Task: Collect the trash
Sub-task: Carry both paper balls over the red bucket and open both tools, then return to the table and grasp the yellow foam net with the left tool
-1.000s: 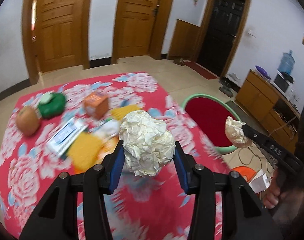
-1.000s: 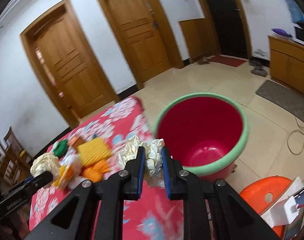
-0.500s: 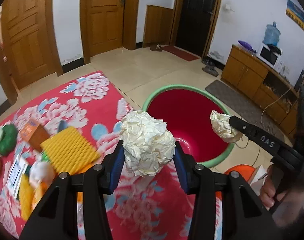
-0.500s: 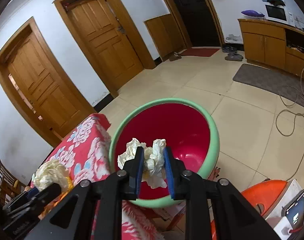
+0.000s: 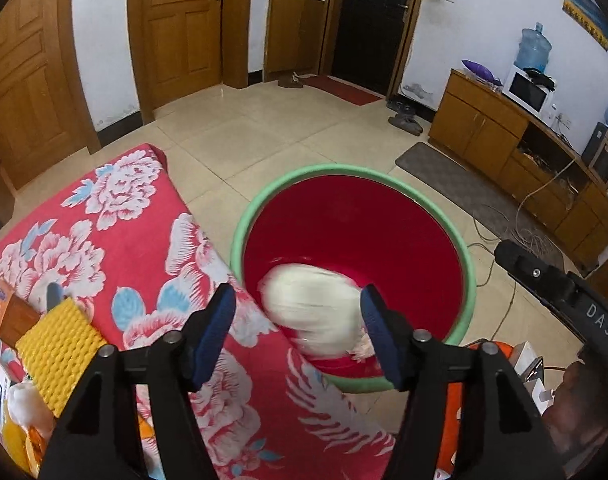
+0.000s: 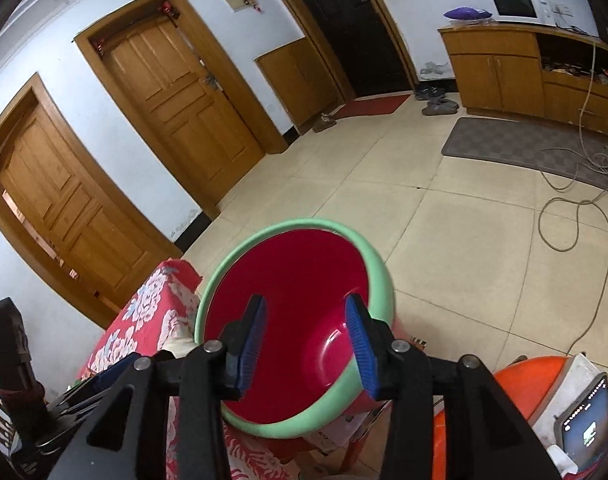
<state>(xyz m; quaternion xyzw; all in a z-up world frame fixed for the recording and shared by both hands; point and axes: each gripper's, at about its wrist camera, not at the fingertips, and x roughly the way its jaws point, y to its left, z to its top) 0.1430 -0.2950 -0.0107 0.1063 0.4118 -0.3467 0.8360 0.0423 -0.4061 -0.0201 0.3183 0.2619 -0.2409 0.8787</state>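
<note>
Left wrist: we see the left gripper [image 5: 297,330] opening above the red green-rimmed plastic bin [image 5: 464,264]; the blurred crumpled white paper ball [image 5: 314,314] sits loose between its jaws. Right wrist: right gripper [image 6: 306,344] opening, nothing between the jaws, over that bin.

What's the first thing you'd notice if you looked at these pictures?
A big red tub with a green rim sits on the floor right beside the table with the red flowery cloth. A blurry white ball of crumpled paper is dropping into it between the opening jaws of the left gripper. The right gripper is opening over the tub too, with nothing between its jaws.
</note>
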